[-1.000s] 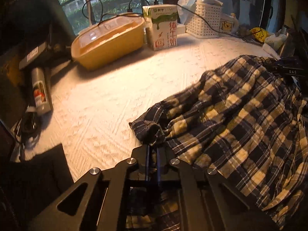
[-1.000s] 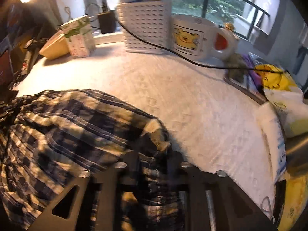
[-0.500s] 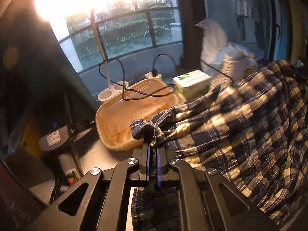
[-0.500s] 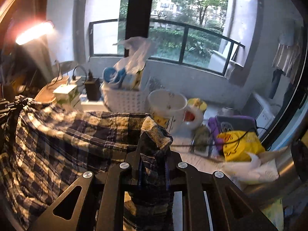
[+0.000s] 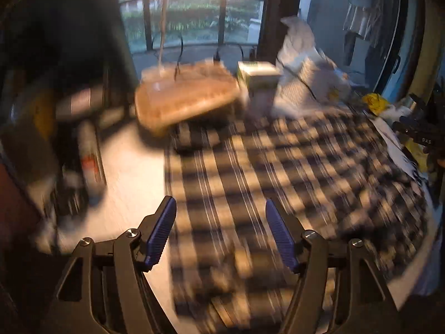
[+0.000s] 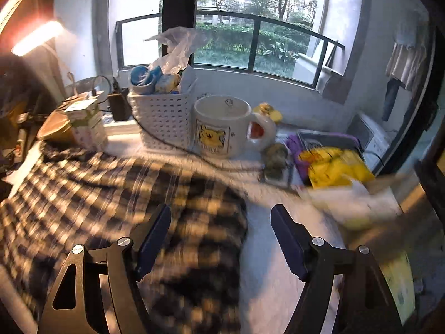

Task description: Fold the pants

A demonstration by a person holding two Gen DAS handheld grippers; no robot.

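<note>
my left gripper and right gripper are both spread wide, holding nothing. the pants lie spread flat on the table, reaching the box, presumably laid out for a fold. both views are blurred.

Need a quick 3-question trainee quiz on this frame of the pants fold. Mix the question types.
1. True or false: the left claw is shut on the pants.
2. In the right wrist view, what stands right of the white basket? A) mug B) kettle C) vase
3. Fill in: both claws are ____, with the plaid cloth lying flat on the table.

Key
1. False: its jaws stand wide apart, empty.
2. A: the mug with a yellow bear picture.
3. Open: the right claw is spread as well.
</note>
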